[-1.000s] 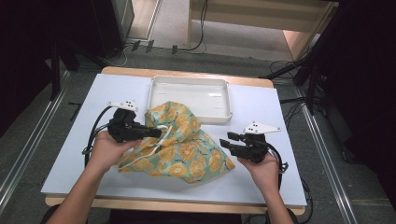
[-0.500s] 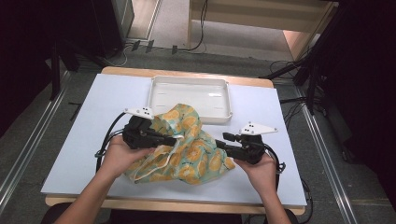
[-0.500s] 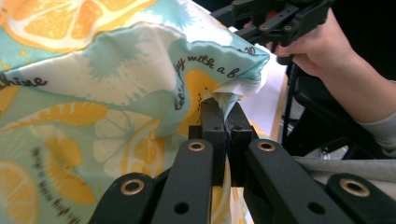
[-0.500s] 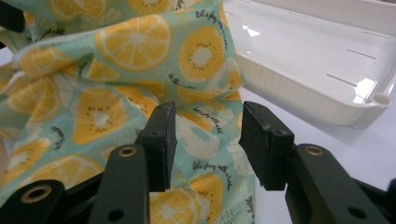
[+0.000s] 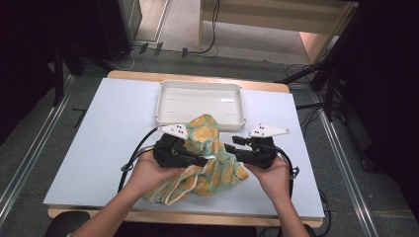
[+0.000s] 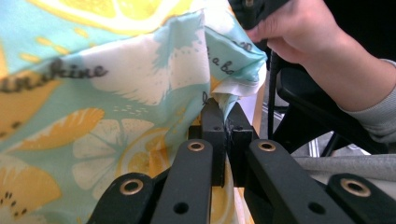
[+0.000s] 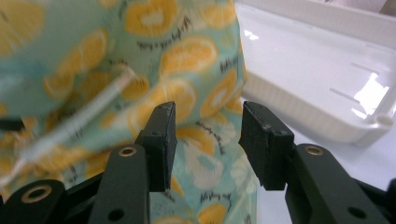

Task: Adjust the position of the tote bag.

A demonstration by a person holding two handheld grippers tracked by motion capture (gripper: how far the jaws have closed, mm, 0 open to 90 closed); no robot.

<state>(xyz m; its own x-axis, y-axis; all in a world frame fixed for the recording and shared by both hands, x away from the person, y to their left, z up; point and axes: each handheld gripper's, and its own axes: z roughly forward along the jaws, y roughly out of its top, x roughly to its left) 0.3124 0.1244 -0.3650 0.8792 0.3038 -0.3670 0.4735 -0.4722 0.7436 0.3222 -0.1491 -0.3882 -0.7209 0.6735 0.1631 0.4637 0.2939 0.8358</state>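
Hand-held gripper, left (image 5: 197, 160): its jaws are pinched tight on a fold of the bag (image 5: 210, 158). In the left gripper view the two black jaws meet with the cloth's pale edge (image 6: 224, 100) caught between them. The hand-held gripper on the right (image 5: 238, 148) has its jaws parted; in the right gripper view the cloth (image 7: 140, 70) lies behind and between the two pads (image 7: 163, 135), but neither pad presses on it.

Largest is the surface (image 5: 99, 138), a pale blue sheet under both hand-held grippers. Beyond them, on the far side, stands the white tray (image 5: 200, 101), shallow and with nothing in it. Its near rim lies just past the bag's raised peak; whether they touch I cannot tell. In the right gripper view the tray (image 7: 327, 84) shows to the right of the jaws.

The bag, teal with orange-slice print, is bunched up between the two hand-held grippers, its top lifted and its lower part spilling on the surface toward the person under the left hand (image 5: 153, 173). A white drawstring (image 5: 185, 190) loops out of the cloth below the left hand-held gripper. The right hand (image 5: 269, 175) holds its tool just right of the bag.
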